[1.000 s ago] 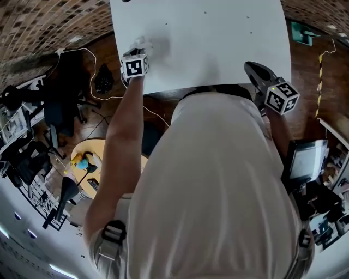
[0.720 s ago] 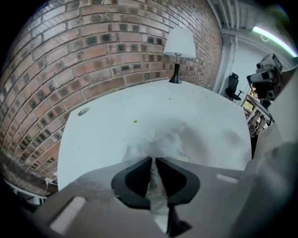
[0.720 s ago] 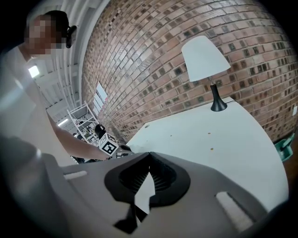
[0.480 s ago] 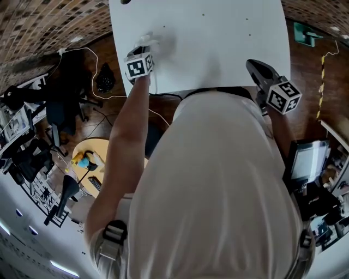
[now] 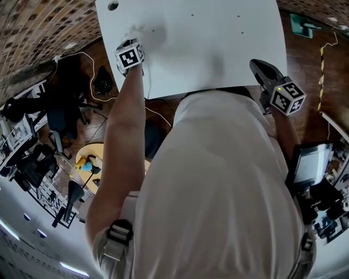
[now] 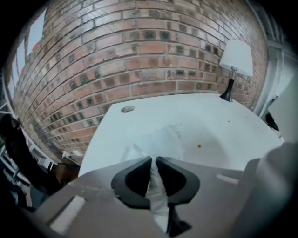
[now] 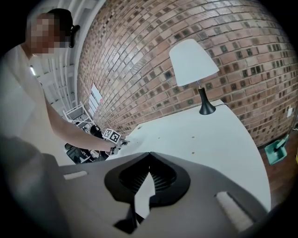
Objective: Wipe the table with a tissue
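A white tissue (image 6: 158, 139) lies crumpled on the white table (image 5: 218, 38), and one end of it runs up between my left gripper's jaws. The left gripper (image 6: 153, 160) is shut on that tissue and presses it onto the table near the left edge. In the head view the left gripper (image 5: 131, 42) sits at the table's left side with the tissue (image 5: 137, 31) just past its tip. My right gripper (image 5: 263, 70) hovers at the table's near right edge. In its own view the right gripper (image 7: 149, 155) has its tips together and holds nothing.
A white-shaded lamp (image 7: 193, 60) on a black stem stands at the table's far corner, seen also as the lamp (image 6: 235, 56) in the left gripper view. A round grommet (image 5: 113, 5) sits near the far left corner. A brick wall (image 6: 139, 46) rises behind the table. Cables and chairs crowd the floor at left.
My left gripper has slid the tissue farther up the table toward the grommet. The right gripper has shifted only slightly beside the near right edge.
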Action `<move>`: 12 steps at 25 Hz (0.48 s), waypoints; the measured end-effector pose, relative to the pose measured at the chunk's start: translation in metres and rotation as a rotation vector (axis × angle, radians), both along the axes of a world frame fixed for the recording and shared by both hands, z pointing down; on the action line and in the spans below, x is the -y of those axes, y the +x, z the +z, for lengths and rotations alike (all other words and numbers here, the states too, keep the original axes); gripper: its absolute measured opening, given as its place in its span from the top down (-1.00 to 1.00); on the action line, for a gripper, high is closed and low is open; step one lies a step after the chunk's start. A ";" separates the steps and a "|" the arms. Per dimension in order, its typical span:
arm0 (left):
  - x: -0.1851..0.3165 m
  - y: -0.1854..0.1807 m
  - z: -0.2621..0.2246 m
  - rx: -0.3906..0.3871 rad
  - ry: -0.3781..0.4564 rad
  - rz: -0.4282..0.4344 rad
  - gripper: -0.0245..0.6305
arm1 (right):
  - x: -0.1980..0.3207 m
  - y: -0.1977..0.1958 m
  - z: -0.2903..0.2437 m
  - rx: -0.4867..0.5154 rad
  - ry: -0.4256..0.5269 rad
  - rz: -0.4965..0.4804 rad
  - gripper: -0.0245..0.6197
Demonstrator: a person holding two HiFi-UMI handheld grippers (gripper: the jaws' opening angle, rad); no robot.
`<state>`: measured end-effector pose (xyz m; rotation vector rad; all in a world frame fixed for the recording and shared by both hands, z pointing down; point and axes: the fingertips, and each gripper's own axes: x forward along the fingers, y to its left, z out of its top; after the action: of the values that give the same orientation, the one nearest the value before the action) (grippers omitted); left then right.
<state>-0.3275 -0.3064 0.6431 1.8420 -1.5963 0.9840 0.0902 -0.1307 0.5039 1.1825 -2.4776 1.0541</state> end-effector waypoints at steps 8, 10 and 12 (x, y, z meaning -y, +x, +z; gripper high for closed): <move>-0.007 0.118 0.003 -0.049 0.004 0.284 0.83 | 0.014 0.007 0.003 0.014 0.005 0.001 0.90; -0.025 0.143 0.003 -0.090 -0.002 0.353 0.83 | 0.017 0.008 0.003 0.021 0.008 -0.005 0.90; -0.049 0.166 0.007 -0.131 -0.036 0.441 0.83 | 0.021 0.008 0.006 0.026 0.006 -0.016 0.90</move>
<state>-0.1620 -0.2578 0.6502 2.2352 -1.1096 1.0370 0.0982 -0.1516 0.5095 1.1564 -2.5072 1.0648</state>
